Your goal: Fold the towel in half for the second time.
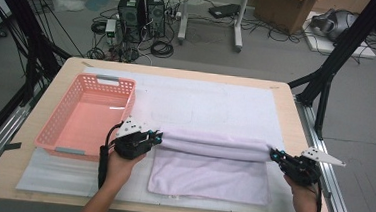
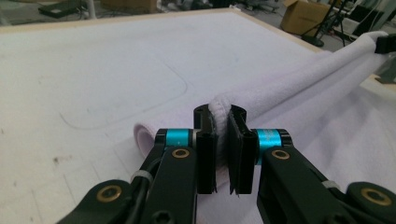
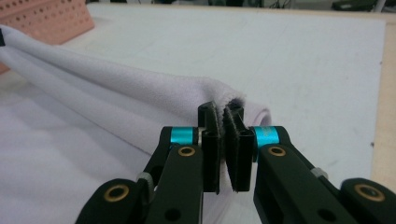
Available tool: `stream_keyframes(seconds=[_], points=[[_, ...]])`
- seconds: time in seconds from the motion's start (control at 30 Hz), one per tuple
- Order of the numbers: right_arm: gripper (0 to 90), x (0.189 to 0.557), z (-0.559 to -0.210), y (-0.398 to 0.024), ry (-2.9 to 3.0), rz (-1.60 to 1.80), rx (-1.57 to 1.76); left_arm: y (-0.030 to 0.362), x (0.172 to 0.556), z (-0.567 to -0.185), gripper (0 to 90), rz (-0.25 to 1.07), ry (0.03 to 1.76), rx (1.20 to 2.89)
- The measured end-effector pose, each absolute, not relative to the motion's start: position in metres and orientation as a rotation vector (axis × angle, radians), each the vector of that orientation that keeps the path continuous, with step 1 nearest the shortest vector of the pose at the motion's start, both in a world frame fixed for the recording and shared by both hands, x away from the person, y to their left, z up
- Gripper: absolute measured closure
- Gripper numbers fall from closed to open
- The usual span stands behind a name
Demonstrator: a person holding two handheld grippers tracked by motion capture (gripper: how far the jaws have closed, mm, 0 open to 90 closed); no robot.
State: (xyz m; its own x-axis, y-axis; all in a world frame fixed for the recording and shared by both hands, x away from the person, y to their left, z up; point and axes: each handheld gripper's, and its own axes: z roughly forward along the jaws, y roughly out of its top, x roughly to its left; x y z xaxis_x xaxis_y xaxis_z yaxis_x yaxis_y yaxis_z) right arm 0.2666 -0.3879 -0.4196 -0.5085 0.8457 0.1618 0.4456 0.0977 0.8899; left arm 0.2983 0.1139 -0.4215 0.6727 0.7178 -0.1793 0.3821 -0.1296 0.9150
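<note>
Both tongs are clamping the same pale lilac towel [image 1: 212, 163]. We are gripping with the left gripper [image 1: 157, 139] at one corner of the raised fold, and in the left gripper view the cloth edge is sitting pinched between its two black jaws. We are pinching the opposite corner with the right gripper [image 1: 274, 154], its jaws pressed tight on the hem in the right gripper view. Between the two, the lifted edge is stretching as a soft roll across the white mat [image 1: 201, 102], while the rest of the towel is lying flat on the mat toward our side of the table [image 1: 295, 123]. An orange basket [image 1: 54, 126] with perforated walls is standing on the left part of the table, just beside the left gripper. Behind the table, two dark computer towers [image 1: 142, 12] and a cardboard box [image 1: 283, 10] are resting on the floor. We are finding no writing or brand mark that can be read on the towel, basket or grippers.
</note>
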Motion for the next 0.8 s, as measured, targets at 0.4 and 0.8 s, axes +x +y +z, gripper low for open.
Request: stream_keyframes(seconds=[0.4,0.8], points=[[65.0,0.252,-0.430,-0.389,2.071,1.330,1.357,0.123,0.287,-0.435,49.6,0.296,0.924,1.687],[65.1,0.269,-0.424,-0.375,2.077,1.337,1.329,0.102,0.298,-0.449,70.7,0.202,0.919,1.815]])
